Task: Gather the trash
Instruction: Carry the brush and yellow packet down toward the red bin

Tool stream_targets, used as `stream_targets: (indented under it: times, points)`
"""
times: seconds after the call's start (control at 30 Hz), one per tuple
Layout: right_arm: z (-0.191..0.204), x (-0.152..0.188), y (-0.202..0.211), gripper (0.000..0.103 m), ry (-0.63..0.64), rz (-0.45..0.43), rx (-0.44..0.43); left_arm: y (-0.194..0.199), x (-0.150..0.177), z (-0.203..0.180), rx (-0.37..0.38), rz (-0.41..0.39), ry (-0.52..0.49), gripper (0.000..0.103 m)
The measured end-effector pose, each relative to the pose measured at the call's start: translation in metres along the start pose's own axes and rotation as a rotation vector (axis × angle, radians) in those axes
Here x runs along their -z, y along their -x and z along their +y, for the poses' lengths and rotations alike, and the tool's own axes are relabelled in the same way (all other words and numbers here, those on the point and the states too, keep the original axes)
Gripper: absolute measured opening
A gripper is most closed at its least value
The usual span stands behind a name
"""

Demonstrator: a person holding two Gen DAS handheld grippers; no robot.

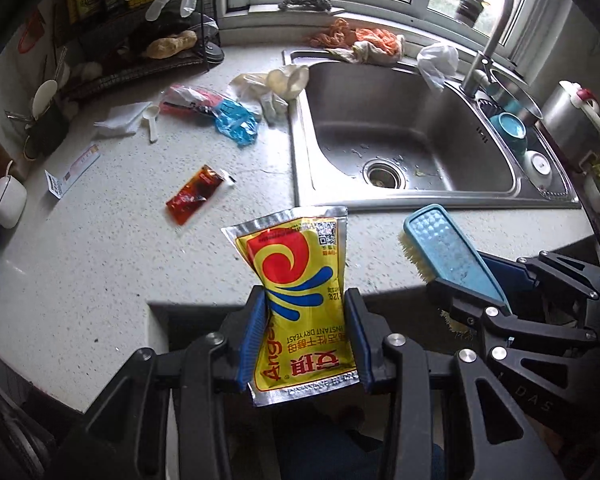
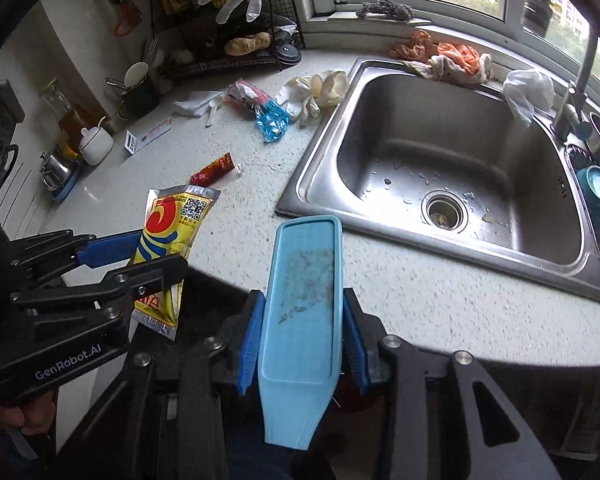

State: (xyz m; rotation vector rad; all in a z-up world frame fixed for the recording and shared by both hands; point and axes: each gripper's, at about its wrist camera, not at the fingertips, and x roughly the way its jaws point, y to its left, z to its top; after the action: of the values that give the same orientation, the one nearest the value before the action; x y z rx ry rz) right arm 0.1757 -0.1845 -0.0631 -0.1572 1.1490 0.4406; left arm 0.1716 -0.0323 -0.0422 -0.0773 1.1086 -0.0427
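Left wrist view showed the left gripper (image 1: 306,336) clamped on a yellow yeast packet (image 1: 300,300), its blue pads pinching the foil at the waist so the pouch stood up between them, lifted clear of the counter (image 1: 100,272). The right gripper (image 2: 302,340) was closed on a light blue scrub brush (image 2: 304,300), held by the back of its body with the bristles facing away from that camera. Both loads hung just off the front edge of the counter, on the near side of the sink (image 2: 452,168).

More trash lay on the counter to the left of the sink — a red sauce sachet (image 1: 198,194) nearest its front corner, then a blue plastic wrapper (image 1: 236,122) and a red-and-clear bag (image 1: 188,100) farther back, and crumpled pale gloves (image 1: 276,84) touching the sink's rim.

The risk I judged greatest was the packet slipping: slick foil squeezed only at a narrow waist could slide out or fold if the hand swung quickly. The brush, gripped across its smooth plastic sides, could likewise twist in the jaws. With the two grippers close together, one could knock the other's load loose — and no bin showed in either view, so I could not tell where the drop would be made.
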Motion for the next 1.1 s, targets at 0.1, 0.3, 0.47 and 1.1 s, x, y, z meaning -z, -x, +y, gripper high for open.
stream_targets:
  times: [0.1,0.3,0.47,1.1]
  points:
    - [-0.009,0.032,0.006,0.036,-0.026,-0.008,0.001,-0.004,0.026,-0.027,0.024,0.023,-0.029,0.037]
    - [-0.029,0.09,-0.008,0.036,-0.074,0.044,0.035,-0.036,0.072,-0.064,0.049,0.081,-0.073,0.037]
    - [-0.046,0.13,-0.044,0.036,-0.116,0.087,0.049,-0.089,0.101,-0.079,0.087,0.149,-0.099,0.037]
    - [-0.102,0.198,-0.227,0.036,-0.212,0.167,0.089,-0.301,0.177,-0.097,0.145,0.223,-0.166,0.049]
